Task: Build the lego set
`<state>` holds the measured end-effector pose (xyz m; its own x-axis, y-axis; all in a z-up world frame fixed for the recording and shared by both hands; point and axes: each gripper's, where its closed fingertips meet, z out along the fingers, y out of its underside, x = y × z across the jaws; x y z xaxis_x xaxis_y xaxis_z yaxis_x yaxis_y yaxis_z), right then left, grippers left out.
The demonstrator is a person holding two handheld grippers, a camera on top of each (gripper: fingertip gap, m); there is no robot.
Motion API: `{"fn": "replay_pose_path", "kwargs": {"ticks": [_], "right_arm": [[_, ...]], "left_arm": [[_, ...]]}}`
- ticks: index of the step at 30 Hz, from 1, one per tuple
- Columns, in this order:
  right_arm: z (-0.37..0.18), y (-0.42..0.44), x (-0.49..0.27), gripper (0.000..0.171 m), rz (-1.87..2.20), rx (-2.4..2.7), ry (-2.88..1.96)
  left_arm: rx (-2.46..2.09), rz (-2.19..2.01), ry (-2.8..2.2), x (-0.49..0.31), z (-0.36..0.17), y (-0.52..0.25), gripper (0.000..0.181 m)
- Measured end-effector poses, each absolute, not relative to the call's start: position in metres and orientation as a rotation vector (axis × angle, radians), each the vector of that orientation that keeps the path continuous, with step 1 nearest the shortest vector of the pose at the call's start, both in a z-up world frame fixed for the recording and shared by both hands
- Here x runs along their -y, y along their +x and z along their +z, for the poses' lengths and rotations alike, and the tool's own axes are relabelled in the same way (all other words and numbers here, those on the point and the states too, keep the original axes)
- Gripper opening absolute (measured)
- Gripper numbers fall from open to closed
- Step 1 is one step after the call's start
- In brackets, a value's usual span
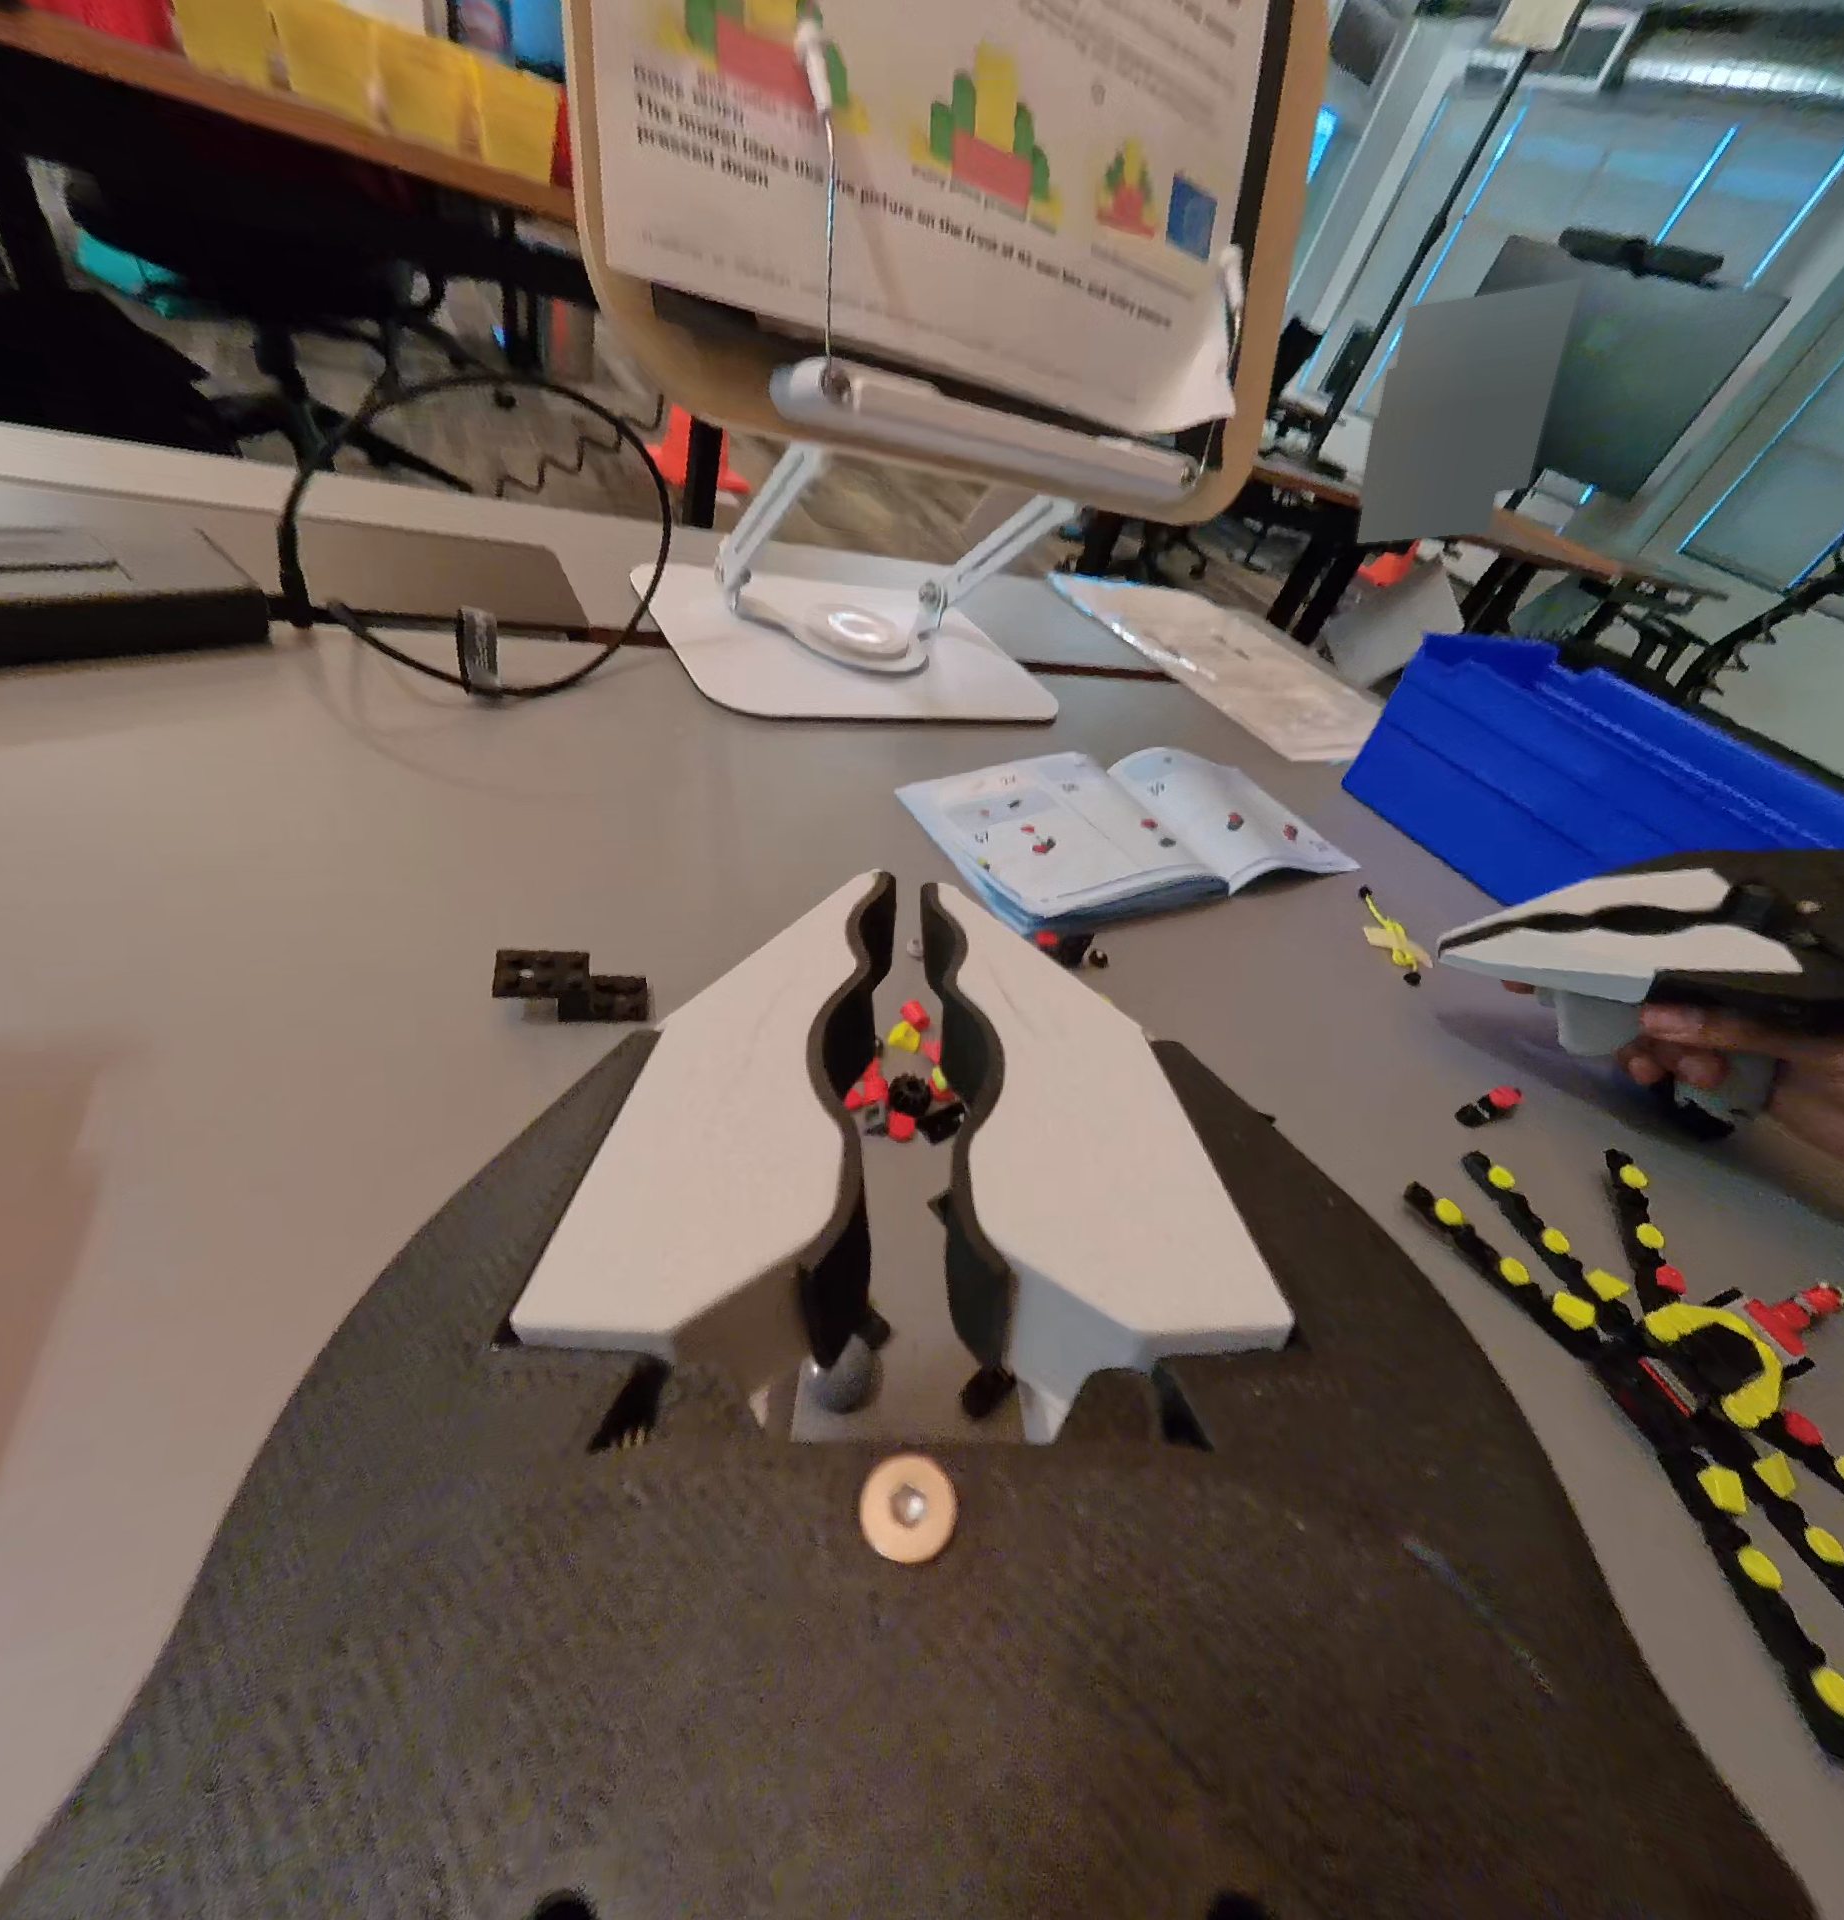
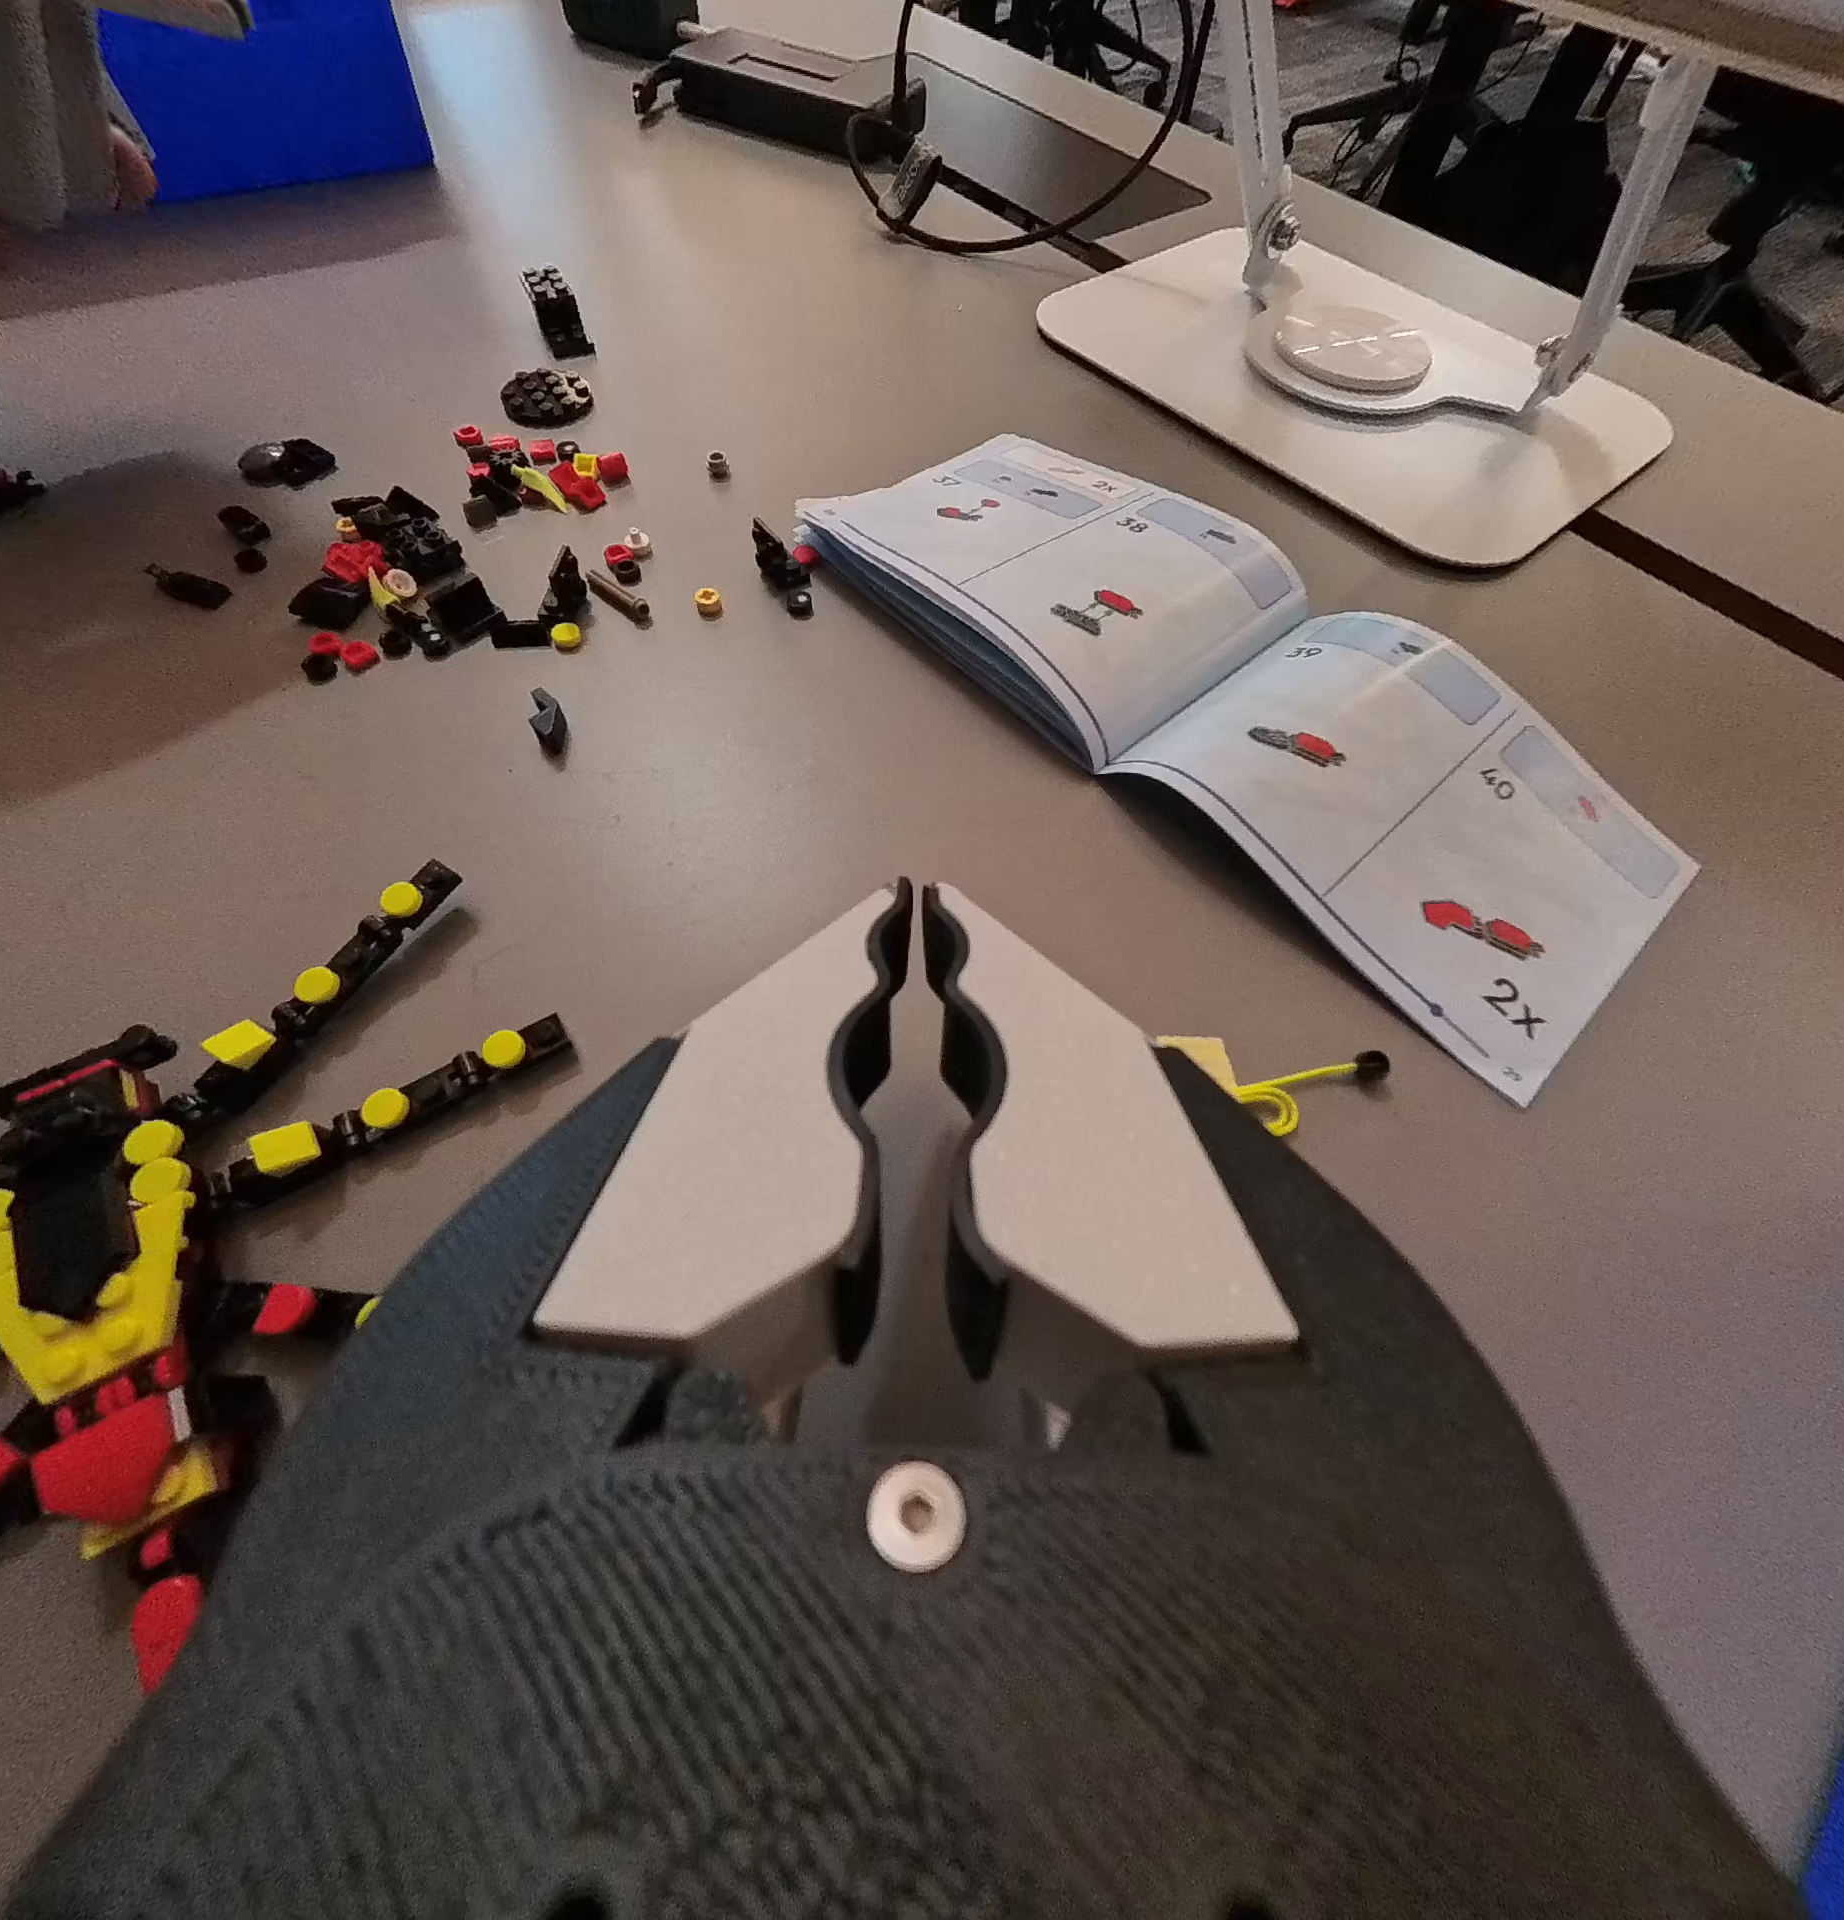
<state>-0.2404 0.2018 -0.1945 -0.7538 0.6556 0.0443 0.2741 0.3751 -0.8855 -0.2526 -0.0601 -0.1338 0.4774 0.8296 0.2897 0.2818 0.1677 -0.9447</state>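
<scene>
A partly built lego spider of black, yellow and red bricks, with long legs, lies on the grey table at the right in the left wrist view (image 1: 1707, 1351) and at the lower left in the right wrist view (image 2: 87, 1278). A pile of small loose bricks (image 2: 430, 551) lies beyond it; some of these bricks (image 1: 902, 1081) show between my left fingers. My left gripper (image 1: 905, 894) is shut and empty, above the pile. My right gripper (image 2: 916, 896) is shut and empty, over bare table near the open instruction booklet (image 2: 1240, 717). It also shows at the right in the left wrist view (image 1: 1458, 945).
A white stand (image 1: 856, 665) bears a board with a printed sheet at the back. A blue bin (image 1: 1604, 769) stands at the right. Black stacked bricks (image 1: 570, 985) lie to the left. A black cable (image 1: 482, 540) loops at the back. A yellow string piece (image 2: 1302, 1081) lies by the booklet. Left tips to right tips: about 30 cm.
</scene>
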Motion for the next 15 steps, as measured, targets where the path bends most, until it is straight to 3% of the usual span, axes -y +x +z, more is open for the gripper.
{"fn": "replay_pose_path", "kwargs": {"ticks": [9,15], "right_arm": [[-0.195,-0.240,-0.201,0.000,1.332,2.255,-0.803],[-0.195,-0.240,-0.201,0.000,1.335,2.252,-0.804]], "left_arm": [[1.063,0.342,-1.678,0.032,-0.175,-0.239,0.004],[1.056,0.294,-1.713,0.024,-0.171,-0.229,0.009]]}}
